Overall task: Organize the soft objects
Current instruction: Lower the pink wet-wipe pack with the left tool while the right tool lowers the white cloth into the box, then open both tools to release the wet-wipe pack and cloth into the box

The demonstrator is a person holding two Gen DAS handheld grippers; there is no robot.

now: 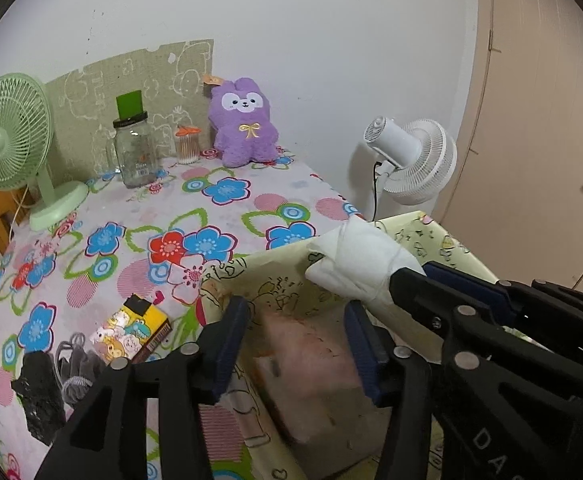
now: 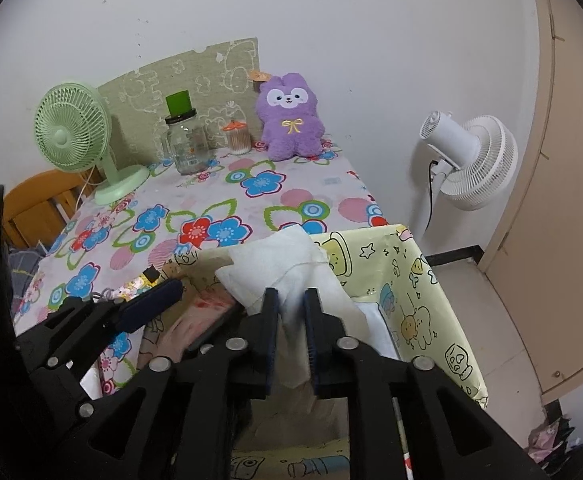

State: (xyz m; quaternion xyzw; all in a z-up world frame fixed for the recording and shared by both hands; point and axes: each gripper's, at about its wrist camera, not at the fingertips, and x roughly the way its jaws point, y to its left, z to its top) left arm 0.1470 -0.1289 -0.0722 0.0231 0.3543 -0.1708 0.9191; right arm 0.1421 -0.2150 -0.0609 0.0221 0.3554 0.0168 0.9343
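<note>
Surface: table, flowered cloth [image 1: 251,208].
Back edge: green fan [image 1: 7,136], glass jar [image 1: 137,152], swab pot [image 1: 187,146], purple plush [image 1: 243,120].
Front left: yellow card box [image 1: 131,334], black lump [image 1: 41,394].

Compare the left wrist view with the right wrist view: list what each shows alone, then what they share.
Left wrist only: a black crumpled cloth and grey fabric bundle lying on the floral tablecloth, and the whole yellow cartoon-printed box.

Right wrist only: the room's floor and the dark clutter at lower right.

Both: the purple plush rabbit, the pale yellow cartoon-print fabric bin, the open left tool, and the right tool shut on a white padded cloth.
</note>
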